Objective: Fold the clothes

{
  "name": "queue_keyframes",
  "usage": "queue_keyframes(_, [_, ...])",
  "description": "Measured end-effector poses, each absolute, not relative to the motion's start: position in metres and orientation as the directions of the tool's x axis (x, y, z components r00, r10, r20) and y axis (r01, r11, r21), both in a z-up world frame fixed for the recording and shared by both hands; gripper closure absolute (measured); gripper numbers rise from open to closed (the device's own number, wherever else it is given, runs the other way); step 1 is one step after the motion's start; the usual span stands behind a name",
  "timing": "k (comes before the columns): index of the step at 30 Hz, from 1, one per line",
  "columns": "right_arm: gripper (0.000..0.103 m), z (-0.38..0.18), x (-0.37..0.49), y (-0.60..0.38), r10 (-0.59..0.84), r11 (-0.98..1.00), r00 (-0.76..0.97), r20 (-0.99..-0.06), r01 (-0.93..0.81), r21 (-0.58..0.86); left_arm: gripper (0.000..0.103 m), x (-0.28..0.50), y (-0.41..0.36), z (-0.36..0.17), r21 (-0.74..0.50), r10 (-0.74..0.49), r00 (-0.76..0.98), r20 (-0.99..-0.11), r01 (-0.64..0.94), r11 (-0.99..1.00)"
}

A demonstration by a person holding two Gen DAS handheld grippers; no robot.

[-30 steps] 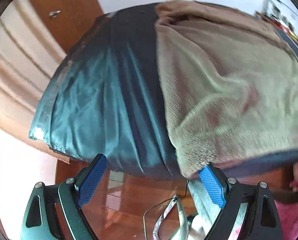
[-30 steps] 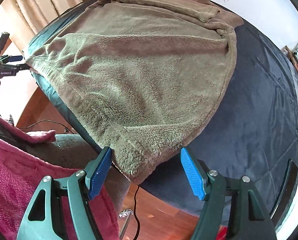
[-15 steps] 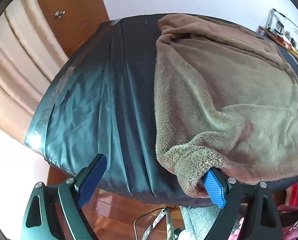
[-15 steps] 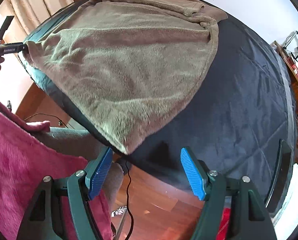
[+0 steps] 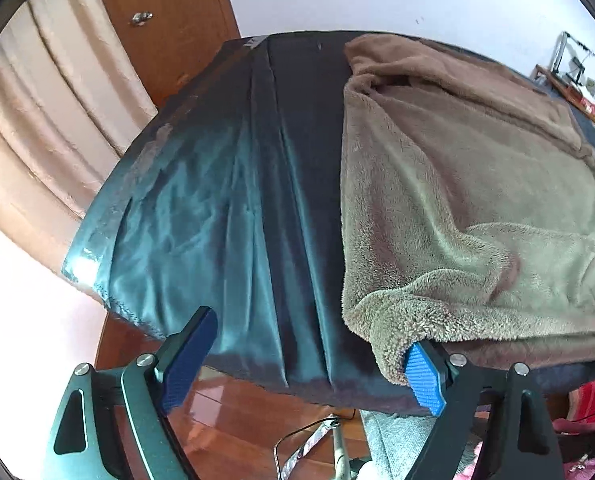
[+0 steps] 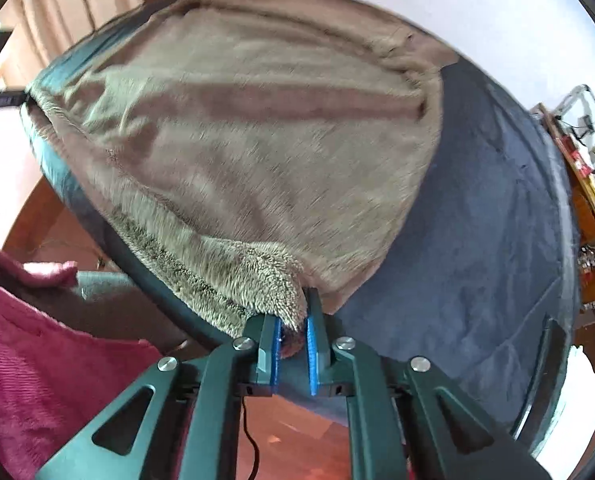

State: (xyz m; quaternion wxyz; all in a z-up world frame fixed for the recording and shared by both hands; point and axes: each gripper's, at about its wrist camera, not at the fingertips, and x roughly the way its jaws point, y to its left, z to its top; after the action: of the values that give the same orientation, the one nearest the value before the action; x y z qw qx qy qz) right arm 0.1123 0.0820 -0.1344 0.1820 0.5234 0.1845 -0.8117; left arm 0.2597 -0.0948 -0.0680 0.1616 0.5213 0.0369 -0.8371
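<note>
Right claw (image 6: pixel 293 342) has just snapped shut on the near corner of the fuzzy brown fleece garment (image 6: pixel 257 152), spread ahead on the dark bed cover (image 6: pixel 497 220). Left claw (image 5: pixel 309 360) gapes wide, one finger under its corner. Grabbing step; next, I think, left pinches too.

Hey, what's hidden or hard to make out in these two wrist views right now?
- Left wrist view: the fleece garment runs off the right edge.
- Left wrist view: the left gripper has one pad under the fleece corner.
- Right wrist view: motion blur smears the fleece; the right gripper covers the pinched corner.
</note>
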Motion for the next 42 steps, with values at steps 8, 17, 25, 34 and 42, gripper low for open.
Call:
queue_keyframes(8, [0.092, -0.049, 0.086, 0.076, -0.112, -0.891, -0.615, -0.78, 0.41, -0.196, 0.036, 0.246, -0.084, 0.015, 0.12, -0.254, -0.571, -0.78, 0.263, -0.957])
queue_keyframes(17, [0.092, 0.03, 0.044, 0.09, -0.103, -0.917, -0.775, -0.624, 0.317, -0.242, 0.036, 0.198, -0.079, 0.109, 0.185, -0.277, -0.735, -0.619, 0.207, -0.961])
queue_keyframes(25, [0.092, 0.07, -0.021, 0.097, -0.07, -0.954, -0.855, -0.514, 0.209, -0.217, 0.036, 0.127, -0.082, 0.148, 0.225, -0.254, -0.806, -0.534, 0.154, -0.962])
queue_keyframes(34, [0.092, 0.067, -0.122, 0.091, -0.005, -0.983, -0.86, -0.51, 0.096, -0.153, 0.036, 0.012, -0.085, 0.143, 0.208, -0.21, -0.805, -0.555, 0.11, -0.972])
queue_keyframes(42, [0.092, 0.025, -0.213, 0.084, 0.063, -0.992, -0.814, -0.577, 0.012, -0.126, 0.036, -0.101, -0.102, 0.1, 0.205, -0.182, -0.758, -0.626, 0.066, -0.977])
